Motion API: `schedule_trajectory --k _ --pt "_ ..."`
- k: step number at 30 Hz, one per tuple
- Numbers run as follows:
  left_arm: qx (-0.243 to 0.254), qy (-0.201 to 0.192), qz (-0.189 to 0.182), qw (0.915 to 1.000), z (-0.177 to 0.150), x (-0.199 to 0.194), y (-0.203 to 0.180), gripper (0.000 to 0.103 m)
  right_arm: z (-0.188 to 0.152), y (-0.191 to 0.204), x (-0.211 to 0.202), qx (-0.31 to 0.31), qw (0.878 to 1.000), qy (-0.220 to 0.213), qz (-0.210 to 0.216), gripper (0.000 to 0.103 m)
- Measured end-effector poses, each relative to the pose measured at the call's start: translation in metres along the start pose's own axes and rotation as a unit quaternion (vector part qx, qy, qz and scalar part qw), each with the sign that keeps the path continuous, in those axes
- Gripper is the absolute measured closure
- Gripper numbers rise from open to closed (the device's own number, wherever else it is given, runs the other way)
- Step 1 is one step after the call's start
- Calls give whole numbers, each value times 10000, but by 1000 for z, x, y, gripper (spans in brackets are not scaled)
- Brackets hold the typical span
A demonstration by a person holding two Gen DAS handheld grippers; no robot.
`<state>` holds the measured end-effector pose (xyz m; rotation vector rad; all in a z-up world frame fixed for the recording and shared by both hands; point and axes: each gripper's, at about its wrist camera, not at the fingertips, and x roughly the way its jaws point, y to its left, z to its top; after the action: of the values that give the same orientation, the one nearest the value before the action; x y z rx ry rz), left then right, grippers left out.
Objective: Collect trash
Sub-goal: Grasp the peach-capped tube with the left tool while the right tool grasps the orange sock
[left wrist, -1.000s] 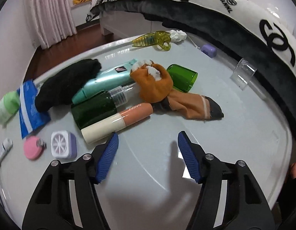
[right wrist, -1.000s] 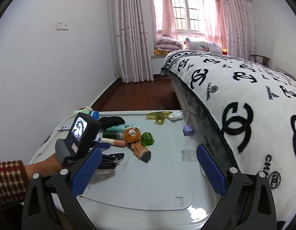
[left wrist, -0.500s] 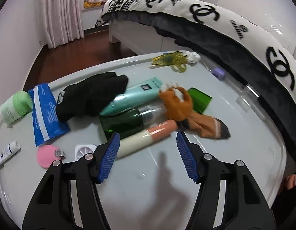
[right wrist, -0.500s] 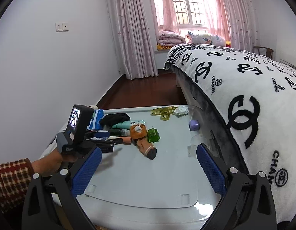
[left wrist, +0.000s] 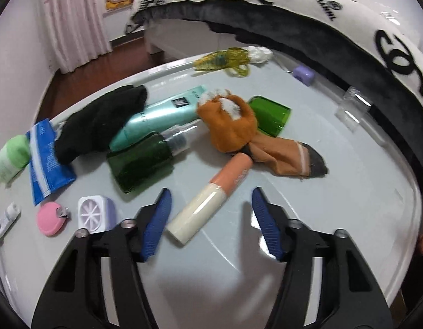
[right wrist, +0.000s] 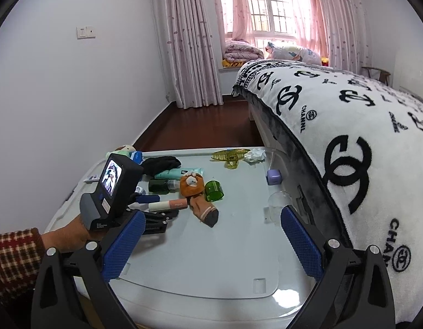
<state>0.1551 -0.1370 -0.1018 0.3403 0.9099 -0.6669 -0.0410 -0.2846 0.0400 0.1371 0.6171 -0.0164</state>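
Green bottle (left wrist: 141, 161): rear part hidden under black sock (left wrist: 101, 122). Teal tube (left wrist: 159, 116): cap end hidden behind bottle. Small white tube (left wrist: 7, 223), left of bottle: print too small to read.

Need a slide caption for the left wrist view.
Open left gripper hovers over a cream-and-peach tube among clutter on a white table.

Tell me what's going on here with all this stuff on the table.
A person holds a claw in each hand over a cluttered white table. The left claw is open, closing in on the peach and cream tube, which lies between its fingers, not gripped. The right claw hangs back, open and empty. Nothing is picked up.
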Motion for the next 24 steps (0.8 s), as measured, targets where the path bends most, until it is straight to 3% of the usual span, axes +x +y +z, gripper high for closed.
schedule_trajectory --k 1,4,9,12,17,24 --pt "-111 5 85 9999 0 -1 0 85 0 1 0 -38 10000 -8 -43 5" --pt "-579 97 226 9980 -6 -9 -1 85 0 4 4 -120 9998 -43 -158 5" --pt "-843 139 425 9954 -30 -33 -21 85 5 10 35 -104 9996 193 -166 5" --pt "-1017 29 448 9938 -41 -55 -20 85 5 16 68 -418 9980 332 -350 5" --pt "-1354 -152 437 9897 -60 -84 -10 85 -10 30 130 -781 9940 755 -150 6" --pt "-1366 -117 300 9901 -71 -85 -11 85 -19 49 193 -1082 9871 1162 -211 7"
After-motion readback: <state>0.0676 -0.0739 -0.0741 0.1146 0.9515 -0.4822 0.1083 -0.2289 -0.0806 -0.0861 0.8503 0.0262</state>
